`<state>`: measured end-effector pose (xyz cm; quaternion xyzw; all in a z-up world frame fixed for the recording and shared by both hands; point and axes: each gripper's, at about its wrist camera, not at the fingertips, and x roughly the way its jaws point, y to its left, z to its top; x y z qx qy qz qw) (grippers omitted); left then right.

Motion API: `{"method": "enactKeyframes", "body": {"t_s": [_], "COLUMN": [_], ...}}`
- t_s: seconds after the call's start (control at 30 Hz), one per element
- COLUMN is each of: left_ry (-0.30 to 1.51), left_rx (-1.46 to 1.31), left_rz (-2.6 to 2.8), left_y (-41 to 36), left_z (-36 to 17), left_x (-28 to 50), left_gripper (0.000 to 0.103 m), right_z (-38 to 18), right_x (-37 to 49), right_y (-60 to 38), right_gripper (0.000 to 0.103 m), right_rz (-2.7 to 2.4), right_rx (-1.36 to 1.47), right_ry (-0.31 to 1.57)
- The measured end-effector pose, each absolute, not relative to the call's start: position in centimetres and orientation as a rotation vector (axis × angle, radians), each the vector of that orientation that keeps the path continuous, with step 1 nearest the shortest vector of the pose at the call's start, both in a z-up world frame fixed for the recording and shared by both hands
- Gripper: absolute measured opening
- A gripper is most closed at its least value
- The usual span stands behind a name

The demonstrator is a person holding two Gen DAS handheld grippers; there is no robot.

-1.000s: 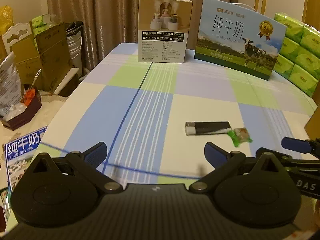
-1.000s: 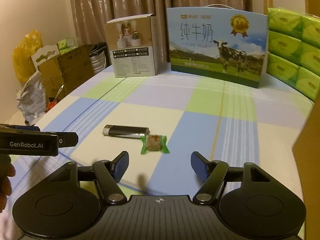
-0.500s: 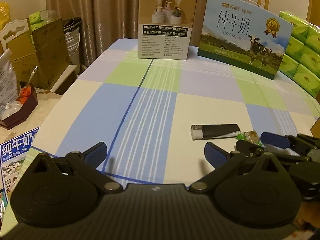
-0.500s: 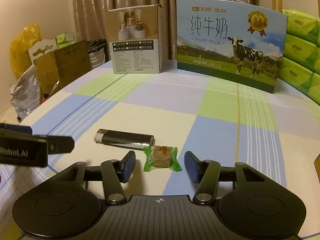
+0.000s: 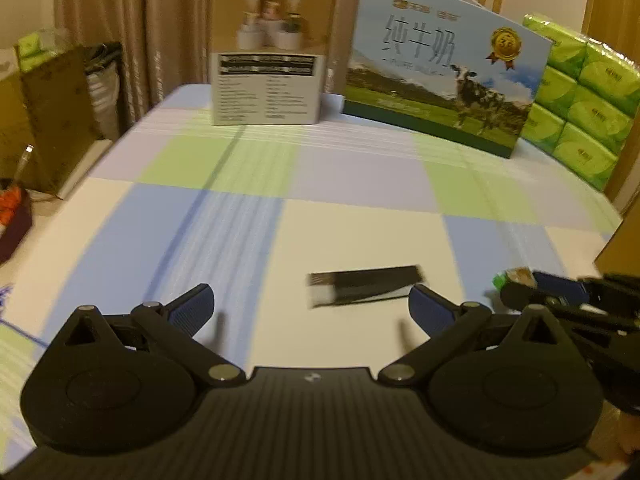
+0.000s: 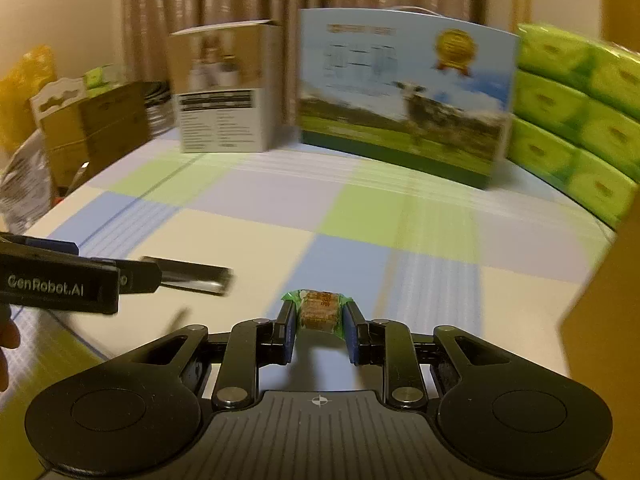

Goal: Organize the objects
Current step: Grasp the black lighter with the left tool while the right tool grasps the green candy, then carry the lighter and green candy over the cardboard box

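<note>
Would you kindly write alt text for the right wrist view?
The right gripper is shut on a green-wrapped candy above a checked tablecloth. A black lighter lies to the left, partly behind the left gripper; boxes stand at the back.

Dim, warm yellowish room light, motion blur smearing both fisheye views, edges bowed and dark at the corners, soft shadows toward six o'clock.

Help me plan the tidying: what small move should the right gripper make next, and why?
Probably lift. The right gripper has just closed on the green-wrapped brown candy, its blue pads pressing both sides, while the black lighter lies untouched on the checked tablecloth.
</note>
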<state>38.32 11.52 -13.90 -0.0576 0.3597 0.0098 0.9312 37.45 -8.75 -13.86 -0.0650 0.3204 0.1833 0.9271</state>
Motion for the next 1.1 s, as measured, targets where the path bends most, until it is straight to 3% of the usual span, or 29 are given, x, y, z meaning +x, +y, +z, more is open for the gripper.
{"method": "enactKeyframes", "body": {"t_s": [0.43,0.57,0.67,1.1], "left_ry": [0.763,0.751,0.736,0.739], "left_rx": [-0.091,-0.071,-0.054,0.002], "left_rz": [0.044,0.081,0.104,0.103], "left_y": [7.4,7.5,7.6,7.7], "left_z": [-15.7,-16.0,-15.9,-14.5], "left_x": [41.8,41.7,41.5,37.5], "left_gripper": [0.100,0.093,0.079,0.079], "right_z": [-14.2,-14.3,-14.3,-12.8], "right_x": [36.9,37.1,37.2,35.9], "right_y": [-11.0,-11.1,-11.2,-11.9], "right_gripper": [0.022,0.022,0.022,0.022], "right_rz": [0.336,0.335,0.330,0.342], "right_rx": [-0.104,-0.098,-0.099,-0.049], "right_ry": [0.690,0.694,0.692,0.696]}}
